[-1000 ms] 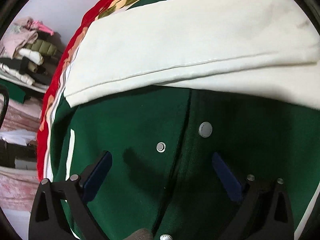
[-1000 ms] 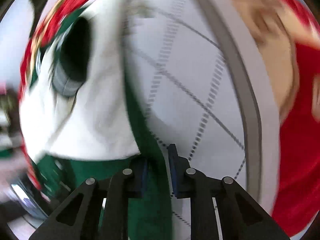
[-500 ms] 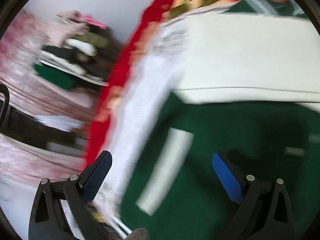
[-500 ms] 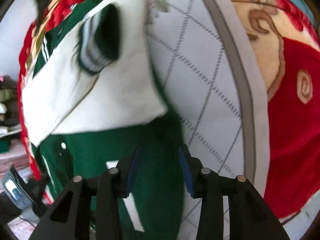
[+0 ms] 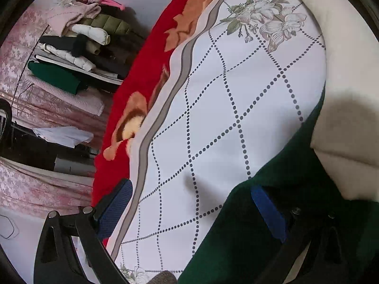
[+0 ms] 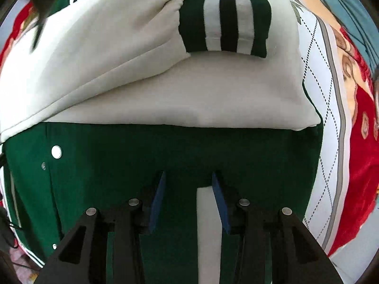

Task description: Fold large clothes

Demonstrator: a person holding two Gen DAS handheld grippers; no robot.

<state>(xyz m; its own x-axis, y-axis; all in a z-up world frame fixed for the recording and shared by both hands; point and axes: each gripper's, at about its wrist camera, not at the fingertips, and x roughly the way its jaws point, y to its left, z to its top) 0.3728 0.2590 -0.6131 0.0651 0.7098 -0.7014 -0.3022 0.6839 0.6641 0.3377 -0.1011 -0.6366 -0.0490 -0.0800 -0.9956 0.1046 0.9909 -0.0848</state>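
Note:
A dark green varsity jacket (image 6: 165, 151) with cream sleeves (image 6: 146, 94) lies on a white quilted sheet (image 5: 225, 108). Both sleeves are folded across its body, and a green, white and black striped cuff (image 6: 225, 16) rests on top. My right gripper (image 6: 188, 179) is open just above the green front panel, with a white pocket stripe (image 6: 208, 224) between its fingers. My left gripper (image 5: 191, 198) is open wide at the jacket's edge (image 5: 248, 213), one pad over the sheet and the other over green cloth. Neither holds anything.
A red floral blanket (image 5: 132, 90) lies under the sheet and shows again on the right (image 6: 362, 142). A stack of folded clothes (image 5: 80, 47) sits beyond the bed's left side, by pink patterned fabric (image 5: 30, 189). Silver snap buttons (image 6: 56, 152) line the jacket's front.
My right gripper has let go of the green cloth and opened, now facing the folded jacket squarely. My left gripper has swung left from over the jacket front to its edge.

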